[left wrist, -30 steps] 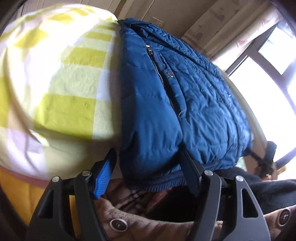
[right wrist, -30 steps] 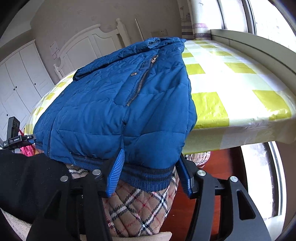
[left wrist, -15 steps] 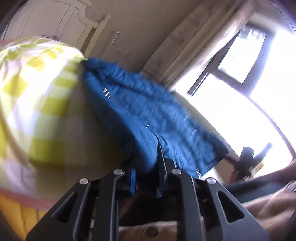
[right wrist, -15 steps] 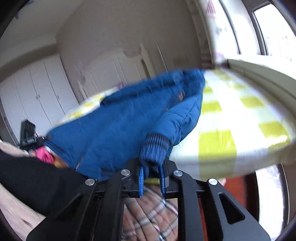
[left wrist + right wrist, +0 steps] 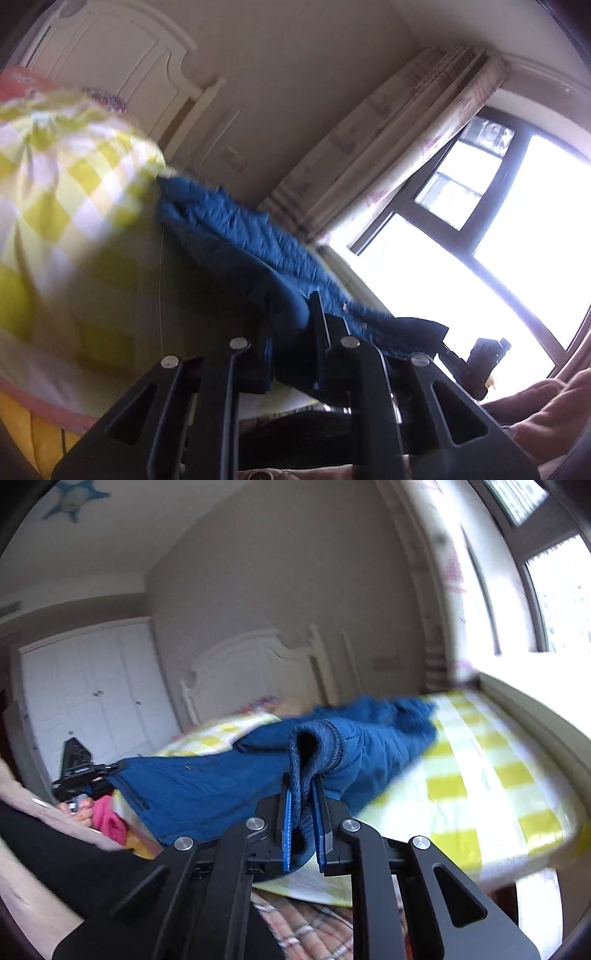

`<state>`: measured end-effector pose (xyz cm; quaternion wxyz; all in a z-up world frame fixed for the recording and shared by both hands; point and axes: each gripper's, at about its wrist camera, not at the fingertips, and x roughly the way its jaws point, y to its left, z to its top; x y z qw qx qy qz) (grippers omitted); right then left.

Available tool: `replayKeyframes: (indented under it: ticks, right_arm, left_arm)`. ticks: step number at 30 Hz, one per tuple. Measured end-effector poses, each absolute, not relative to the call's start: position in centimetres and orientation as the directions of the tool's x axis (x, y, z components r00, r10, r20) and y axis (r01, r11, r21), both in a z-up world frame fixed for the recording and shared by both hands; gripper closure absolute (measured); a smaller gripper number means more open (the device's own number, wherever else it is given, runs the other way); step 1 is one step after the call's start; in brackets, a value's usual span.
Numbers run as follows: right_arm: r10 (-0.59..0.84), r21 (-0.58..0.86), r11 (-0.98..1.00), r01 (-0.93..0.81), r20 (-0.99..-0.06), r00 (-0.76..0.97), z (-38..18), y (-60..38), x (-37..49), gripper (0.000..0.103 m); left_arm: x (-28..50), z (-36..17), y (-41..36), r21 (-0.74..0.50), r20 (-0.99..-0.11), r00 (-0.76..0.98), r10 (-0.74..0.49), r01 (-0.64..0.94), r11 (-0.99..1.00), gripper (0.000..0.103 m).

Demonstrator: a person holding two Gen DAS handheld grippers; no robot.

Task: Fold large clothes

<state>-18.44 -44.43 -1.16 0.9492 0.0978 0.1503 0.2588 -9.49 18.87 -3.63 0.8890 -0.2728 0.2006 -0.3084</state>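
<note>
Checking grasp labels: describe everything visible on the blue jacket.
The blue jacket is quilted and puffy, with a ribbed knit hem. It lies partly on the yellow-checked bedspread, its near edge raised. The right gripper pinches the knit hem; the left gripper is shut on the hem's other end. Motion blur hides finer detail.

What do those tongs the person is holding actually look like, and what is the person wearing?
Both the left tongs and the right tongs are matt black plastic frames with cut-out slots and round silver screw heads. The right fingers carry ribbed blue pads. The person wears a beige fleecy sleeve over dark clothing.
</note>
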Motion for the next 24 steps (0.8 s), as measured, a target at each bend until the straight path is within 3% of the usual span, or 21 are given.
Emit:
replayKeyframes:
  ticks: [5, 7, 9, 11, 14, 18, 20, 22, 24]
  right_arm:
    - [0.643, 0.232, 0.742, -0.629, 0.016, 0.765, 5.3, -44.4, -22.8, 0.096]
    - [0.638, 0.211, 0.747, -0.63, 0.039, 0.769, 7.1, -45.0, -23.2, 0.096]
    - [0.603, 0.184, 0.79, -0.585, -0.053, 0.796, 7.1, -45.0, -22.1, 0.095]
    - [0.555, 0.23, 0.826, -0.514, -0.182, 0.811, 5.4, -45.4, -19.5, 0.095]
    - [0.504, 0.331, 0.857, -0.395, -0.377, 0.777, 1.1, -46.4, -16.3, 0.095]
    - [0.452, 0.368, 0.889, -0.272, -0.61, 0.65, -5.1, -46.9, -14.3, 0.095]
    - [0.363, 0.302, 0.931, -0.204, -0.714, 0.599, -7.6, -46.6, -13.7, 0.095]
    - [0.355, 0.308, 0.934, -0.182, -0.74, 0.571, -9.5, -46.4, -13.6, 0.095]
    - [0.467, 0.436, 0.878, -0.199, -0.683, 0.562, -10.1, -46.7, -13.3, 0.095]
  left_arm:
    - [-13.7, 1.1, 21.0, -0.571, -0.039, 0.749, -0.661, 0.526, 0.63, 0.088]
    - [-14.7, 2.7, 20.2, -0.496, -0.05, 0.738, -0.673, 0.567, 0.658, 0.087]
    - [-14.9, 2.9, 19.2, -0.433, -0.11, 0.732, -0.673, 0.574, 0.695, 0.087]
    - [-13.8, 1.4, 19.6, -0.461, -0.168, 0.74, -0.651, 0.525, 0.716, 0.086]
    - [-13.1, -0.1, 21.5, -0.552, -0.153, 0.728, -0.668, 0.498, 0.669, 0.086]
    - [-13.8, 0.5, 21.3, -0.505, -0.16, 0.735, -0.659, 0.513, 0.694, 0.086]
    - [-13.4, 0.5, 21.1, -0.518, -0.143, 0.727, -0.671, 0.523, 0.677, 0.086]
    - [-12.8, 0.1, 20.9, -0.542, -0.137, 0.722, -0.679, 0.519, 0.661, 0.086]
    - [-12.3, -0.4, 21.1, -0.547, -0.141, 0.72, -0.68, 0.516, 0.659, 0.086]
